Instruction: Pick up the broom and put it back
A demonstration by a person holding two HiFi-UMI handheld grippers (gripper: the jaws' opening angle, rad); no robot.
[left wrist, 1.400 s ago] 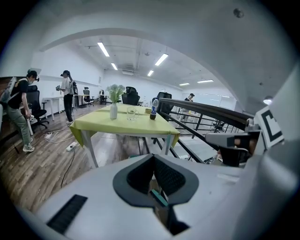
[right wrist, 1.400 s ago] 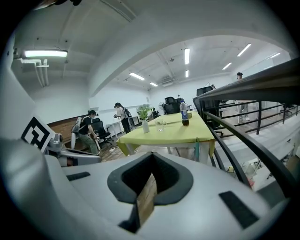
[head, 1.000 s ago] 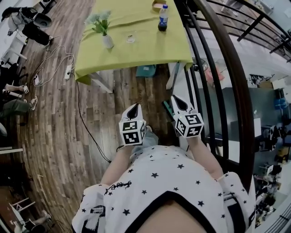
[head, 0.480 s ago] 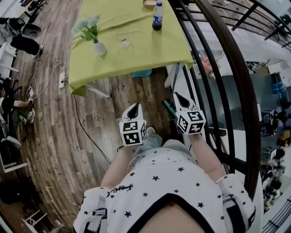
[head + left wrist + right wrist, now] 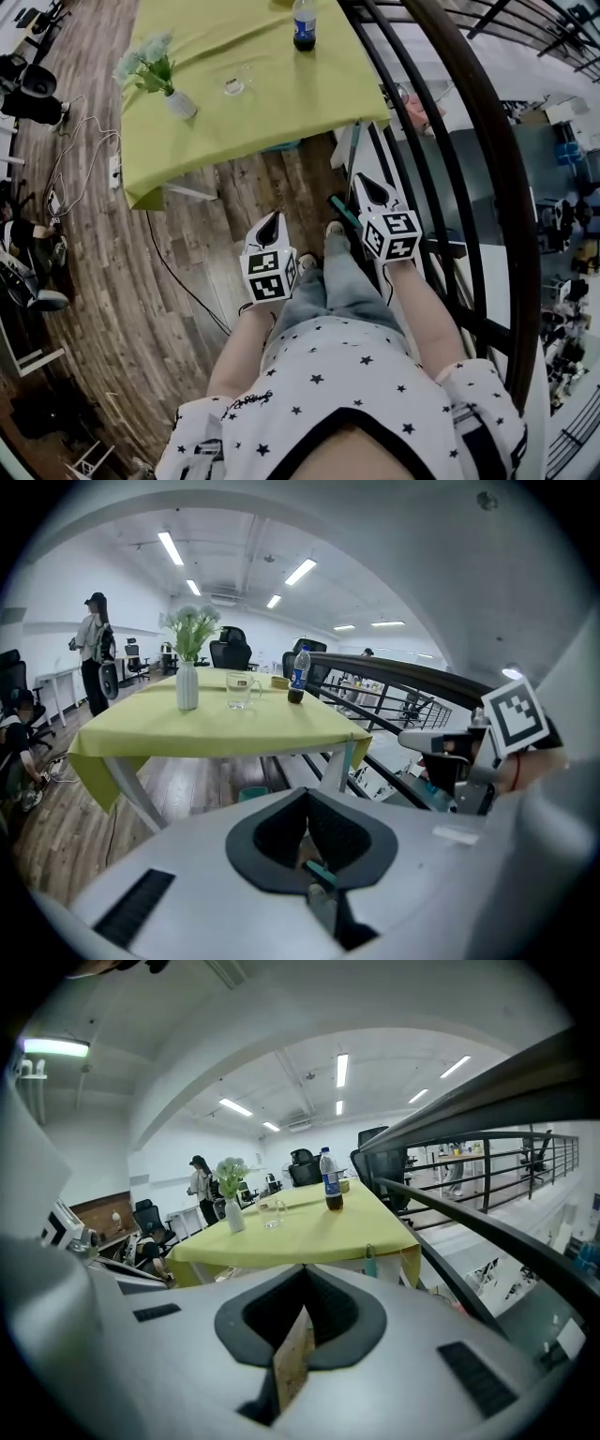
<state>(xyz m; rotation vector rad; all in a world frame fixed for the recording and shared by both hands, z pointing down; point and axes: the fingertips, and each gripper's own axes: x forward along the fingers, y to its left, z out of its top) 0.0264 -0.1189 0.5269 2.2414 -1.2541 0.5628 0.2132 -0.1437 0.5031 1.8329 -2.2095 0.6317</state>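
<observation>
A dark teal broom handle (image 5: 341, 213) lies on the wood floor beside the railing, just left of my right gripper's tip; its head is hidden. Through the left gripper's slit a bit of that teal handle (image 5: 320, 872) shows. My left gripper (image 5: 275, 218) is held out over the floor, jaws together with nothing in them, and looks the same in its own view (image 5: 306, 791). My right gripper (image 5: 362, 179) hangs close to the railing, shut and empty; in its own view (image 5: 302, 1269) only floor shows through the seam.
A black curved railing (image 5: 487, 159) runs along the right. Ahead stands a table with a green cloth (image 5: 272, 103) bearing a flower vase (image 5: 178, 101), a glass (image 5: 233, 86) and a bottle (image 5: 304, 23). A black cable (image 5: 178, 272) trails over the floor at left.
Both grippers have gone forward and a little lower. The table has slid up and left in the head view, and a trouser leg now shows between the grippers.
</observation>
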